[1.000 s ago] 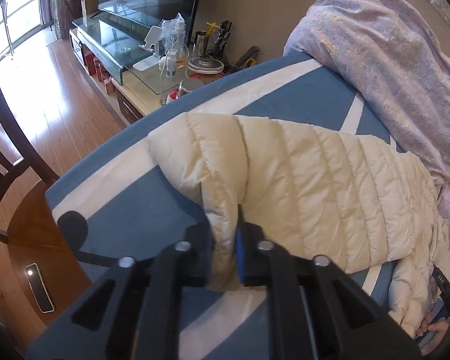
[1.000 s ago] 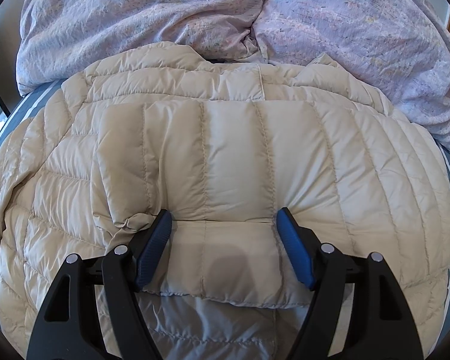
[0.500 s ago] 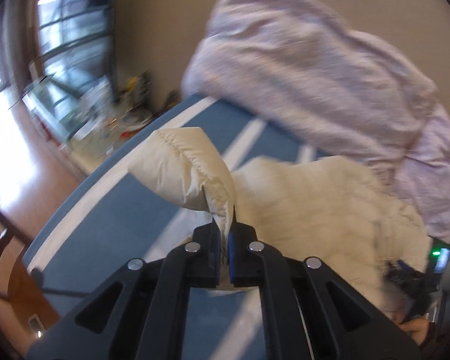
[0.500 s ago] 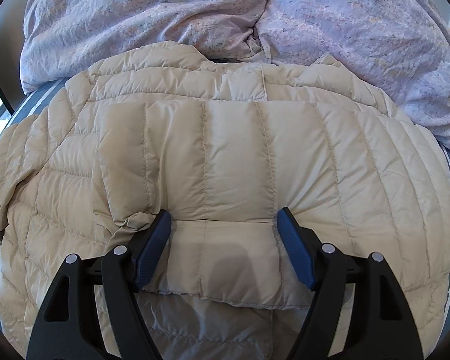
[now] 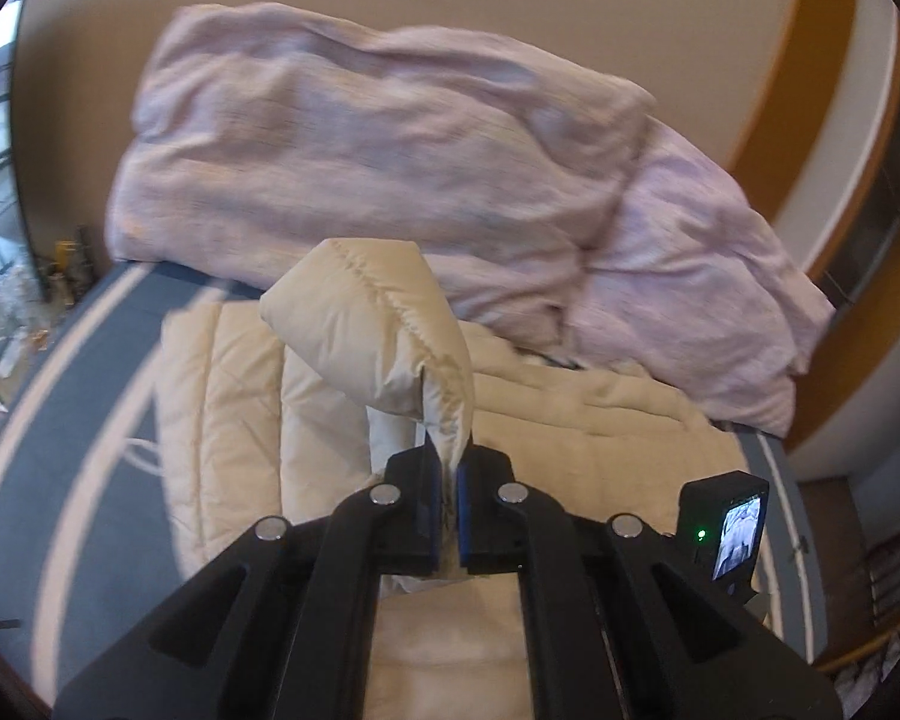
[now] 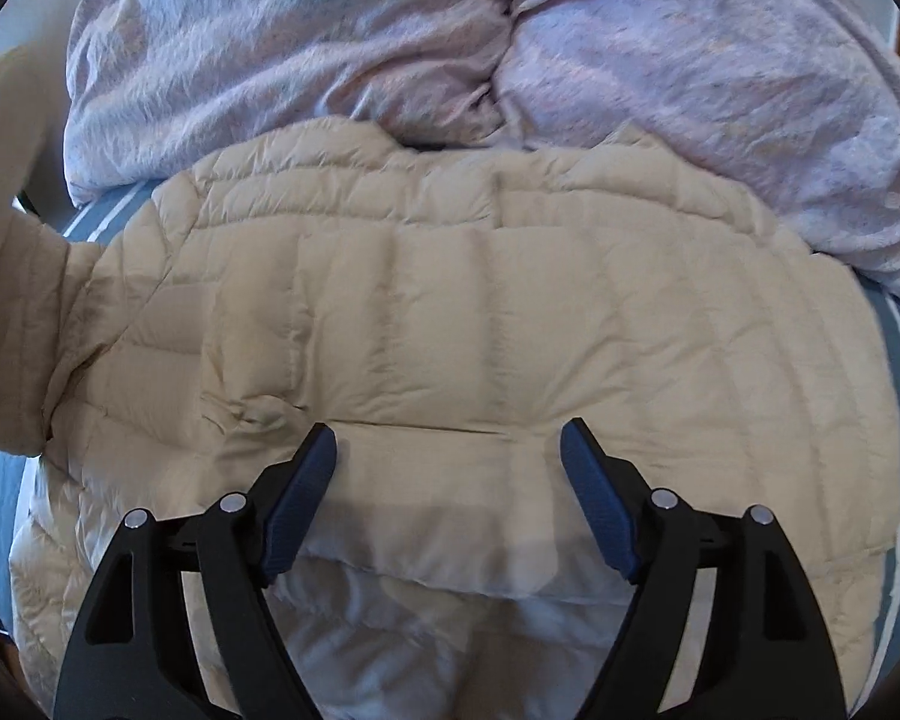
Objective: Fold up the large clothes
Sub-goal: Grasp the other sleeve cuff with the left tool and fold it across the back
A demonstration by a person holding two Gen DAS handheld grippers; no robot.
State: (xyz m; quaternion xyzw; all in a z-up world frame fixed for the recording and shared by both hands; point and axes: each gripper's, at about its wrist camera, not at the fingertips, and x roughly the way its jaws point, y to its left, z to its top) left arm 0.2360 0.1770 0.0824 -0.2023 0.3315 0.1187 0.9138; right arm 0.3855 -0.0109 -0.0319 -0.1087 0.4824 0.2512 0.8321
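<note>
A cream quilted down jacket (image 6: 480, 312) lies spread on the bed, also seen in the left wrist view (image 5: 570, 420). My left gripper (image 5: 447, 474) is shut on the jacket's sleeve (image 5: 384, 324) and holds it raised above the jacket body. The lifted sleeve shows at the left edge of the right wrist view (image 6: 12, 276). My right gripper (image 6: 447, 456) is open and empty, its blue pads (image 6: 306, 492) resting low over the jacket's near folded part.
A crumpled lilac duvet (image 6: 510, 60) lies behind the jacket against the wall, also in the left wrist view (image 5: 390, 144). The bed has a blue sheet with white stripes (image 5: 48, 420). A cluttered side table (image 5: 24, 294) stands far left.
My left gripper has lifted the sleeve off the bed and swung it rightward over the jacket body. The right gripper has stayed open in place.
</note>
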